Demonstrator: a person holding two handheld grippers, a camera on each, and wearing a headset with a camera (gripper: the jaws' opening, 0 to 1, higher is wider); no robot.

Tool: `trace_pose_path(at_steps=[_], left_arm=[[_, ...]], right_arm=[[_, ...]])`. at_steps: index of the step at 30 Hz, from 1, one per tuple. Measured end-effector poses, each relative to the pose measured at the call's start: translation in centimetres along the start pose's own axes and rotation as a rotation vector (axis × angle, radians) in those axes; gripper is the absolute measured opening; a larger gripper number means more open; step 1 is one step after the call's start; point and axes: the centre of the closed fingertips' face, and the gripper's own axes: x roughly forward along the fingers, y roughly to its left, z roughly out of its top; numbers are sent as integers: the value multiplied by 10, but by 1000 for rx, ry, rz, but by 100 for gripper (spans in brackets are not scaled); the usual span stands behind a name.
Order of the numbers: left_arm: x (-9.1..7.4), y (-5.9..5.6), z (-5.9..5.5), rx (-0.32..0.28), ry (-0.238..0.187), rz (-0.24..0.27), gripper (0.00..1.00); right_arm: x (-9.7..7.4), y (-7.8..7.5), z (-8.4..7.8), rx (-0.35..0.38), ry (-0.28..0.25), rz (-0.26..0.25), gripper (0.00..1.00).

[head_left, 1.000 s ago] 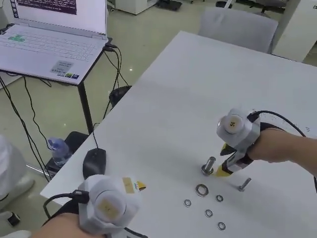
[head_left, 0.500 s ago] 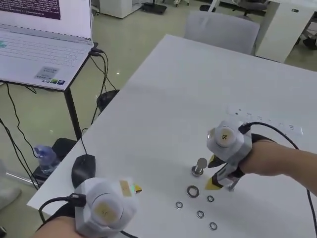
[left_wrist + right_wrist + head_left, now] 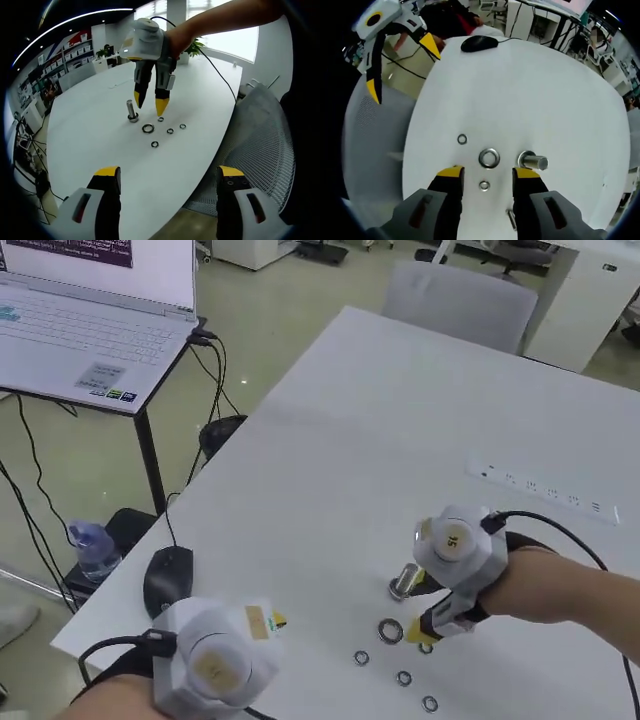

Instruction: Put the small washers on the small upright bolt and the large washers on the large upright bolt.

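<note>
Right gripper [image 3: 488, 173] has its jaws spread apart with nothing in them. The yellow tips are low over the white table [image 3: 330, 440], and as far as I can see they aren't touching any of the hardware. In its own view one small washer [image 3: 484, 185] sits right in the gap between the two tips. The large washer [image 3: 489, 158] lies just past them, and the large bolt [image 3: 532, 162] stands upright just beside that washer. The small bolt [image 3: 511, 218] is a thin thing further back between the jaws, can't tell if it's upright or tipped. The other small washers [image 3: 170, 131] are scattered close around the large one. The whole bunch sits toward the table's near edge. Left gripper [image 3: 168, 174] is wide open too and empty, hanging out past that near edge over a mesh chair [image 3: 260, 150]. A mouse [image 3: 168, 580] sits by the table's left corner.
</note>
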Motion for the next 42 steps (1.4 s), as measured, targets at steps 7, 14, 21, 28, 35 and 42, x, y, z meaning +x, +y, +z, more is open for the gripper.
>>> trace_pose_path(at_steps=[7,14,21,28,35,42], left_arm=[[1,-1,-3,-15,0,6,78],[0,-1,0,-25,-9,10,78],[-2,-2,-3,-31,-5,12,77],[-1,-5,-6,-39,-1,8,76],[-1,-6,-9,-49,-4,10,76],[-2,-9,-11,-57,-8,15,75]], right_arm=[[19,3,-1,-17,24,6,39],[34,-2,-2,-8,37,-10,39],[44,-5,-7,-5,51,-13,38],[47,-6,-7,6,61,-20,37],[47,-1,-7,-6,77,-15,34],[48,0,-6,-8,82,-10,32]])
